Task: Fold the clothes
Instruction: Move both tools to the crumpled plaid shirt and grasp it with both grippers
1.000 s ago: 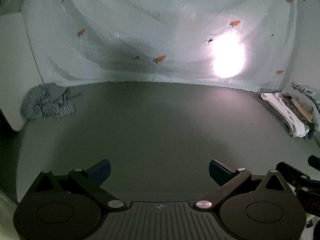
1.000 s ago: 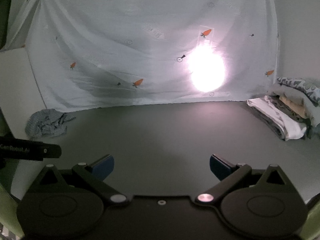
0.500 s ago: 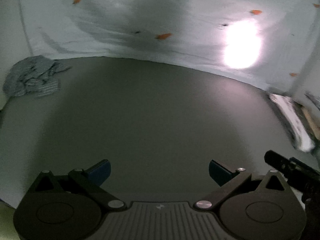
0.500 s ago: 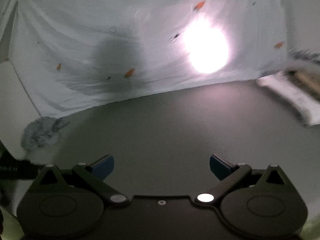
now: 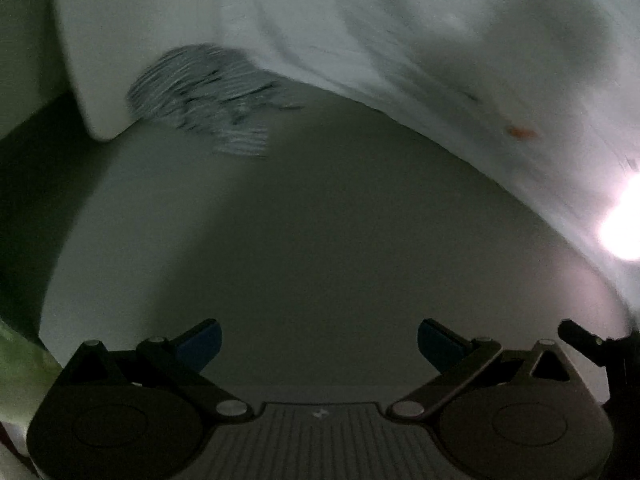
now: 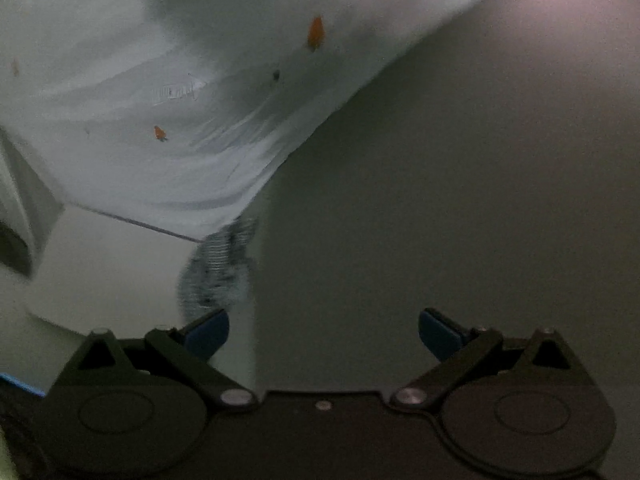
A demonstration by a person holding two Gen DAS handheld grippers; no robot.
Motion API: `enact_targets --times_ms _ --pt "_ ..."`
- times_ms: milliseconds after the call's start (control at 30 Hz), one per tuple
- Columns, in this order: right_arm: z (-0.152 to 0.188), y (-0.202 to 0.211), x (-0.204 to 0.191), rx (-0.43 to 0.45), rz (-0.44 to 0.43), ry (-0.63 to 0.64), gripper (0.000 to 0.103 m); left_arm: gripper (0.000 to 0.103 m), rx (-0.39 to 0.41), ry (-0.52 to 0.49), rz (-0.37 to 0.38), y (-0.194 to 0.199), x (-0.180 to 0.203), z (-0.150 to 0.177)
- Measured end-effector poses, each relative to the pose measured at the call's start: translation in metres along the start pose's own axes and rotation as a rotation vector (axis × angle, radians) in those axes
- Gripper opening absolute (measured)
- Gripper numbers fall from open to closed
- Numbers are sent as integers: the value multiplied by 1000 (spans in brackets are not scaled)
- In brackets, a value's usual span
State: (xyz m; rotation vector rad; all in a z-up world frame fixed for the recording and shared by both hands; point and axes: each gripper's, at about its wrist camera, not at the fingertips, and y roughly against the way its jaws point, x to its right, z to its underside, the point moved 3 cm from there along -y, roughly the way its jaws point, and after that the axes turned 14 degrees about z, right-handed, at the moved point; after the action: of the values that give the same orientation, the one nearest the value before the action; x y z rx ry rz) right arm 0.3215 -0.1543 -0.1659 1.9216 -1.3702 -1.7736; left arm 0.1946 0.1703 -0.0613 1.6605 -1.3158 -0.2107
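1. Judging from the open fingers and the garment lying untouched, the step in hand is the reach for the next piece to fold: a crumpled grey-and-white striped cloth garment is lying in a heap on the dark grey matte worktop, and neither gripper is touching it.

2. The left gripper is hanging over bare worktop with its blue-tipped fingers spread wide and nothing between them. In its view the striped garment is sitting well ahead and off to the left, against the foot of a white panel and just beside the lower edge of the pale hanging sheet printed with small orange carrots.

3. The right gripper is also showing its fingers spread apart and empty. Its view is strongly tilted; here the garment is appearing just beyond the left-hand fingertip, near but apparently not in contact, and outside the gap between the fingers.

4. Both views are blurring, so the garment's edges, collar or sleeves are not readable.

5. The next move is probably calling for bringing the open fingers over the heap, pinching a top fold, and drawing the garment out to the open middle of the worktop for spreading flat.

6. The risk lies in catching the hanging sheet along with the garment, since they sit so close.
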Motion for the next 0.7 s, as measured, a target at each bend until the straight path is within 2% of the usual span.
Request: enact_targets --times_ms 67,133,233,300,400,500,533,633,700 --pt "-1 -25 -12 -61 -60 -91 98 100 14 61 0 -9 -31 -22" --pt "-2 -62 -23 -138 -132 -249 93 94 28 122 -1 -18 -62 -45" --pt "-1 -113 -40 -243 -192 -491 83 87 55 192 8 -38 -110 -86" --pt "1 -145 -58 -281 -208 -577 76 80 81 236 5 -57 -143 -117" --pt "-3 -186 -98 -325 -186 -569 61 71 112 285 2 -86 -186 -154" --pt "-11 -225 -141 -352 -173 -523 33 56 125 330 -15 -119 -221 -188" --pt "-15 -240 -155 -360 -168 -503 18 53 131 344 -22 -130 -232 -199" --pt "-26 -289 -189 -384 -162 -432 11 45 168 362 -44 -160 -259 -233" --pt "-28 -324 -206 -412 -173 -425 11 45 183 379 -50 -175 -272 -248"
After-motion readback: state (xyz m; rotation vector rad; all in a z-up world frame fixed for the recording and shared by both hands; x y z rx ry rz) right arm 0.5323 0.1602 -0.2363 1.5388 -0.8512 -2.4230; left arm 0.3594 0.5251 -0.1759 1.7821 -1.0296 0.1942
